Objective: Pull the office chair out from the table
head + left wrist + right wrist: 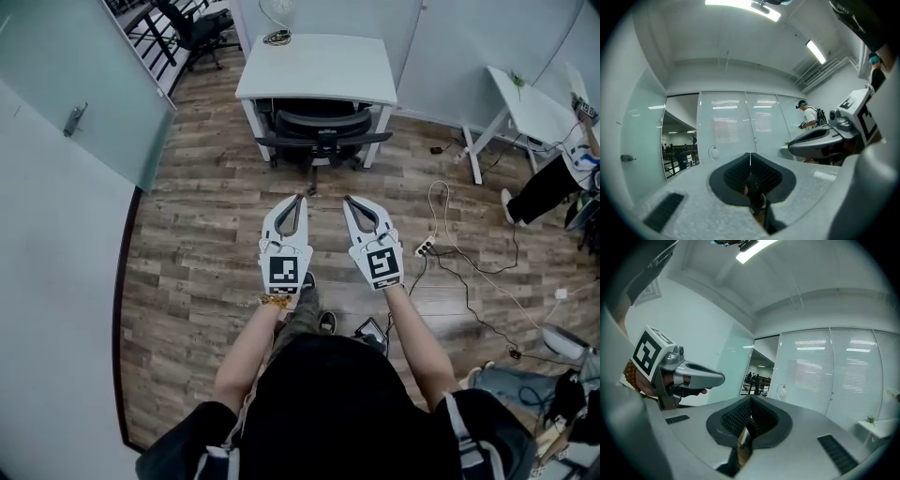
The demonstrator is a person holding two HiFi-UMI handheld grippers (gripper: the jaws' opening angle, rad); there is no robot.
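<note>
Well short of the chair, both claws shut and empty

Wood-plank floor [206, 234] fills most of the head view. At its far end stands the white counter [319, 70], and the black office chair [323, 131] is pushed in beneath it: backrest and armrests show at the counter's near edge, the seat sits under the top. Bare floor lies between the chair and the claws. The left claw [302, 198] and the right claw [347, 199] are held out level, side by side, tips towards the chair and well apart from it. In each claw's own view the ribbed pads meet along a thin line, jaws pressed together with nothing between them. A small cable coil [277, 37] lies on the counter's far left corner, and a white power strip [424, 247] lies on the floor, right of the right claw
</note>
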